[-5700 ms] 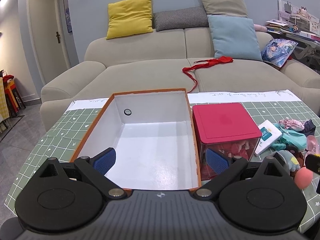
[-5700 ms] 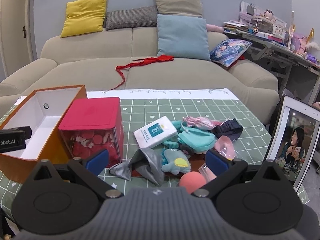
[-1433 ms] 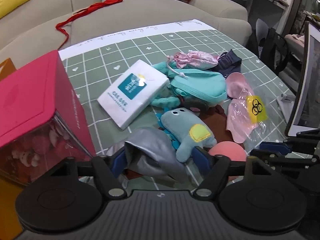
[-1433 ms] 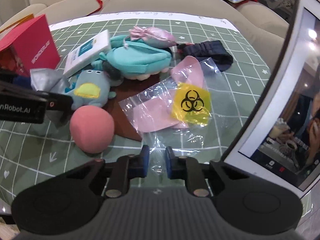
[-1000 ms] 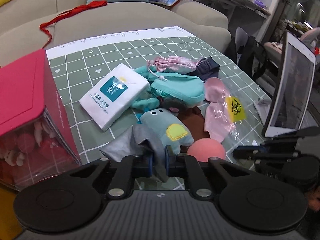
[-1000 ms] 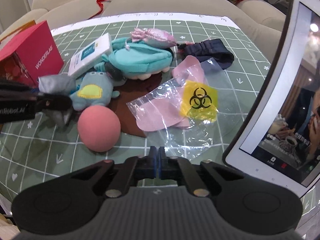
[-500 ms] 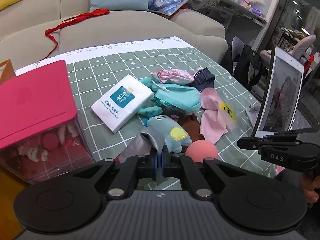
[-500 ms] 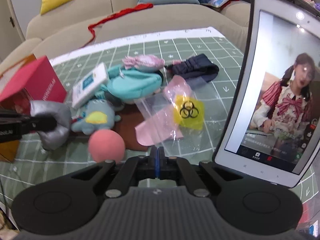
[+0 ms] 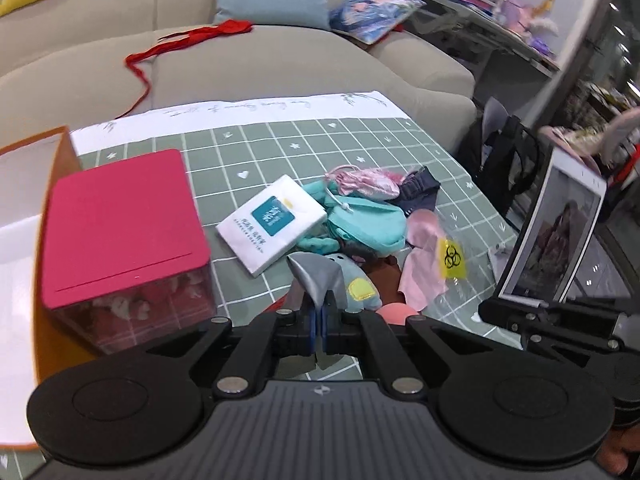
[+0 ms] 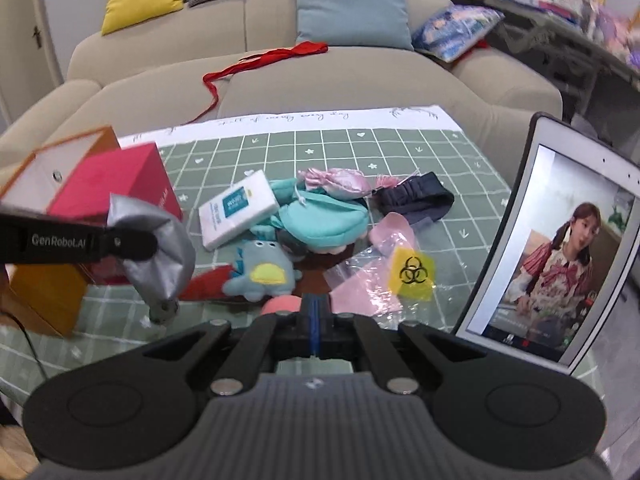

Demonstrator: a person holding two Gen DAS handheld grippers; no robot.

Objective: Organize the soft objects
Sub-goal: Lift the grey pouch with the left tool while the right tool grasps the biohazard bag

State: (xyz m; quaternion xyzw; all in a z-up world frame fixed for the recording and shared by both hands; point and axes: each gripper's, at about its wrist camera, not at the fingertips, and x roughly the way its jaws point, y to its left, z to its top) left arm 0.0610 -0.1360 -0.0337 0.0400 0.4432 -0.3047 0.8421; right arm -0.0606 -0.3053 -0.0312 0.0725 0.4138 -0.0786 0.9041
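A silver-grey cloth (image 10: 160,256); a blue plush toy (image 10: 260,268) with a yellow patch; a teal pouch (image 10: 320,224); a pink ball (image 9: 396,312); a clear bag (image 10: 384,276) bearing a yellow label; a red-lidded box (image 9: 120,224); a counter (image 10: 360,148) covered in green cloth with a white grid.

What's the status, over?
Left gripper shut on crumpled silver fabric pouch, lifted. Right gripper shut on clear plastic biohazard bag. Nothing blocking.

box (image 9: 120,232) left of toys (image 9: 352,284), tablet (image 9: 556,236) right
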